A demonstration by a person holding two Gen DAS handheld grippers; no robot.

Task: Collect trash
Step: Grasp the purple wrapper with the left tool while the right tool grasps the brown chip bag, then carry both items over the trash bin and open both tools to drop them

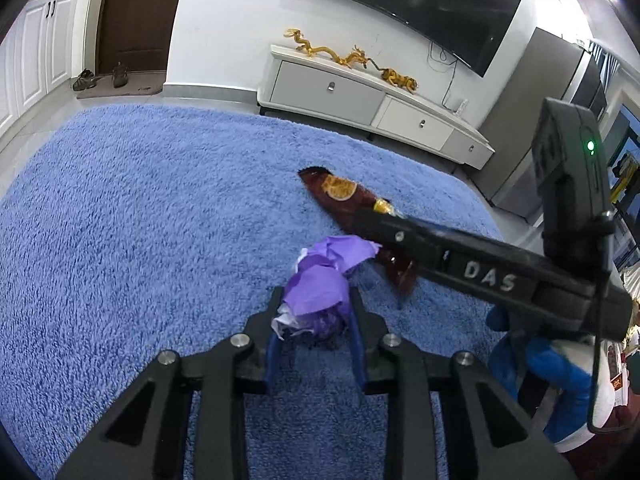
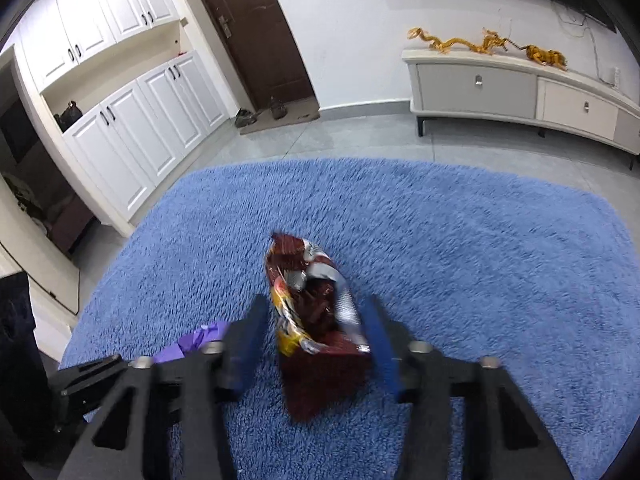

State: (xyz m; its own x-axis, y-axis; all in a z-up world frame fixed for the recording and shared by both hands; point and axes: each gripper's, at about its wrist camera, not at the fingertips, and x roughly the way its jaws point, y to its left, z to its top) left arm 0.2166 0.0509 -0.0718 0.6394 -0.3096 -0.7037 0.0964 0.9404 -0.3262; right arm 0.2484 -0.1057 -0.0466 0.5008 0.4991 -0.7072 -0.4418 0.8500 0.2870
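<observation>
A crumpled purple paper wad (image 1: 320,284) lies on the blue shag rug (image 1: 140,220). My left gripper (image 1: 316,308) has its fingers close on both sides of the wad and looks shut on it. A dark red snack wrapper (image 2: 316,320) lies on the rug between the fingers of my right gripper (image 2: 316,320), whose jaws stand apart with gaps to the wrapper. The right gripper crosses the left wrist view (image 1: 460,256) over the same wrapper (image 1: 340,192). The purple wad (image 2: 200,340) shows at the lower left in the right wrist view.
A white TV cabinet (image 1: 380,100) with golden dragon figures (image 1: 352,58) stands against the far wall under a television (image 1: 400,4). A brown door (image 2: 252,28) with shoes (image 2: 260,114) and white cupboards (image 2: 132,112) are on the left. Grey tile floor (image 2: 360,140) surrounds the rug.
</observation>
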